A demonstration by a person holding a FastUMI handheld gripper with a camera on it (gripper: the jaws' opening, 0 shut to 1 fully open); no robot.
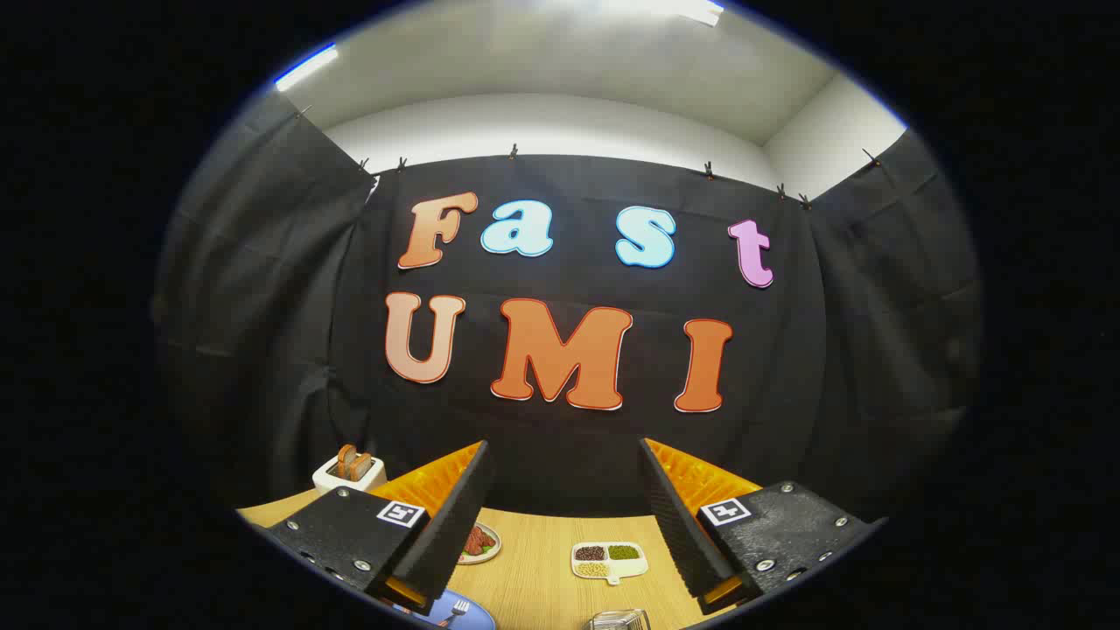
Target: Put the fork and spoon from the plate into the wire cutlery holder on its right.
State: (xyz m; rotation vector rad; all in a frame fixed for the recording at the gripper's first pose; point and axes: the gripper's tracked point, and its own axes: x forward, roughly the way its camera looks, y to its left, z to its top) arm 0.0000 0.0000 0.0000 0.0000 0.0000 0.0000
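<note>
My gripper (564,455) is open and held high over the wooden table, its two fingers wide apart with nothing between them. Far below, near the left finger, lies a blue plate (468,612) with a fork (456,610) on it; the spoon is hidden. To the plate's right, the top of the wire cutlery holder (619,620) is just visible below the gap between the fingers.
A white toaster (350,472) with bread slices stands at the back left of the table (534,569). A small plate of food (479,542) and a white divided dish (609,560) with beans lie mid-table, beyond the blue plate and holder.
</note>
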